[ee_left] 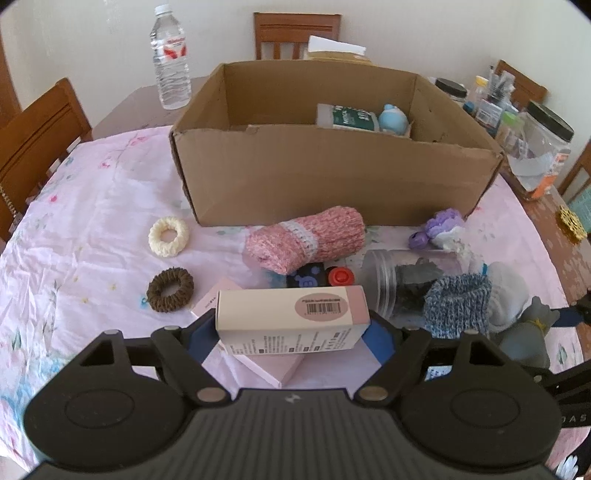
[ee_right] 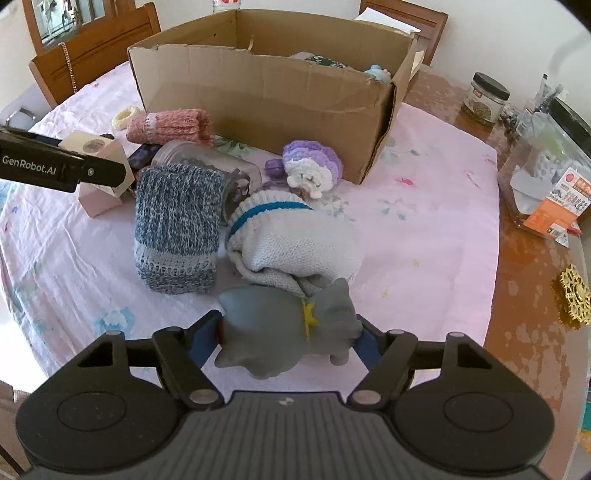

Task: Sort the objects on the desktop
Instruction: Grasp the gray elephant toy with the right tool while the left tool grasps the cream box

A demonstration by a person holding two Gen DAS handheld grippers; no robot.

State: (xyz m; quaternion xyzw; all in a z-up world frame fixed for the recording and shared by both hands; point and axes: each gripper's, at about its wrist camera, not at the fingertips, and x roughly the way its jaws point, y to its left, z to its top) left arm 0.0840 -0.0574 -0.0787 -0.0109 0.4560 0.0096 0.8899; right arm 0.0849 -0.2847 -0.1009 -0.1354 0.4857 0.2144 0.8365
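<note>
Water bottle (ee_left: 170, 59) upright on bare table (ee_right: 524, 280), left of far corner of cloth. Wooden chairs around table: one at far side (ee_left: 295, 35), one at left edge (ee_left: 35, 147). Pink floral tablecloth (ee_left: 92, 206) creased, covering most of tabletop. Small black-lidded jar (ee_right: 485, 98) upright at right rim. Large clear black-lidded container (ee_left: 541, 151) beside it, packets inside. Orange printed packet (ee_right: 554, 208) leaning at container's base. Gold ornament (ee_right: 571, 299) flat on bare wood near right edge. White wall (ee_left: 92, 44) behind.

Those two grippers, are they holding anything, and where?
Left gripper clamps the pink-and-white box by its ends; right gripper clamps the grey toy across its body.
</note>
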